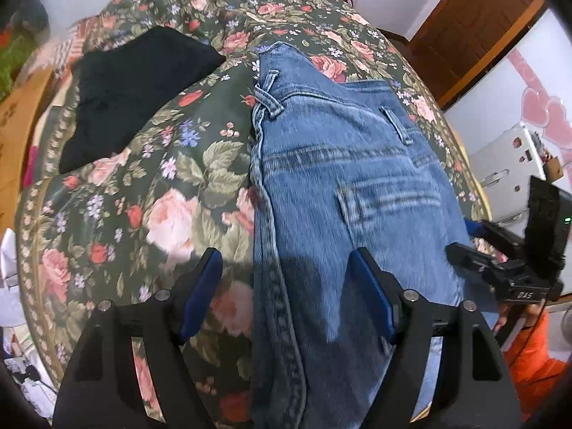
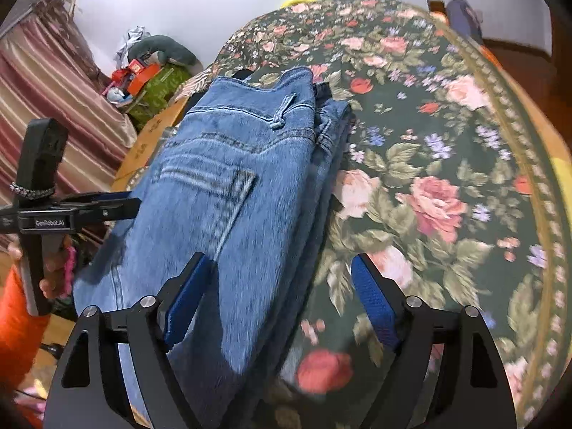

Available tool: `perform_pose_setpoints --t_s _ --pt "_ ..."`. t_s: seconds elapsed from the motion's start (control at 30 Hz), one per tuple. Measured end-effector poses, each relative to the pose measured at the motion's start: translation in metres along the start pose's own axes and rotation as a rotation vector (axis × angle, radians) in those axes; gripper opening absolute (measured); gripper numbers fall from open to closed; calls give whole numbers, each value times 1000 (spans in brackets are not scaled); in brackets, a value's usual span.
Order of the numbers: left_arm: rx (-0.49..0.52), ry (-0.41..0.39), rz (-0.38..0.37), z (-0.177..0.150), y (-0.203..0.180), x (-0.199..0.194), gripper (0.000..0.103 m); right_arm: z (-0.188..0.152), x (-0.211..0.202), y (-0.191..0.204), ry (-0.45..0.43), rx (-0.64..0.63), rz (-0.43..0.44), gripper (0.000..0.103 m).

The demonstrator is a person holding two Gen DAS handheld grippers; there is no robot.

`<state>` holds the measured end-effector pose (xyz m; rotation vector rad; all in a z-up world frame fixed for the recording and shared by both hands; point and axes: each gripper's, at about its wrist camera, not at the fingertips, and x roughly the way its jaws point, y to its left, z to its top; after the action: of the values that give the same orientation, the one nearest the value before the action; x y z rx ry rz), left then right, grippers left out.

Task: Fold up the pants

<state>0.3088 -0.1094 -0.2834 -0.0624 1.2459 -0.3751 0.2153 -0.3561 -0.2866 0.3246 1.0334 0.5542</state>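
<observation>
Blue jeans point(image 1: 343, 186) lie lengthwise on the floral bedspread point(image 1: 150, 186), folded leg on leg, back pocket up and waistband at the far end. My left gripper point(image 1: 287, 286) hovers open over the jeans' left edge, one finger above the bedspread and the other above the denim. My right gripper point(image 2: 282, 293) stands open over the opposite edge of the jeans point(image 2: 221, 186), its left finger above the denim, its right above the bedspread point(image 2: 429, 186). No pad presses on the cloth. Each gripper shows sideways in the other's view: the right gripper point(image 1: 464, 241) and the left gripper point(image 2: 125, 202).
A folded black garment point(image 1: 136, 96) lies on the bed to the far left of the jeans. A person's orange sleeve point(image 1: 536, 350) is at the bed's near side. A wooden door point(image 1: 475, 25) stands behind, a striped curtain point(image 2: 53, 107) and piled clutter point(image 2: 143, 71) beside the bed.
</observation>
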Motion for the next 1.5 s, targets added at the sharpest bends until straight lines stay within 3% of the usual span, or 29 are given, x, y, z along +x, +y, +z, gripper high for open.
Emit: perform_pose_setpoints --t_s 0.1,0.27,0.5,0.57,0.67,0.73,0.8,0.97,1.2,1.5 --pt "-24 9 -58 9 5 6 74 6 11 -3 23 32 60 80" --pt "-20 38 -147 17 2 21 75 15 21 3 35 -8 79 84" --pt "-4 83 -160 34 -3 41 86 26 33 7 50 -40 97 85" --pt "8 84 -148 37 -7 43 86 30 35 8 54 -48 95 85" --pt "27 71 -140 36 -11 41 77 34 37 10 61 -55 93 80" --pt "43 42 -125 34 -14 33 64 35 33 13 62 -70 81 73" --pt "64 22 -102 32 -17 27 59 34 27 12 54 -73 71 55" --pt "102 -11 -66 22 -30 9 48 33 11 16 41 -74 79 35" --pt "104 -115 -23 5 -39 -33 41 28 -16 42 -25 -116 93 27" --pt "138 -309 25 1 -39 -109 40 54 -55 93 -149 -223 92 26"
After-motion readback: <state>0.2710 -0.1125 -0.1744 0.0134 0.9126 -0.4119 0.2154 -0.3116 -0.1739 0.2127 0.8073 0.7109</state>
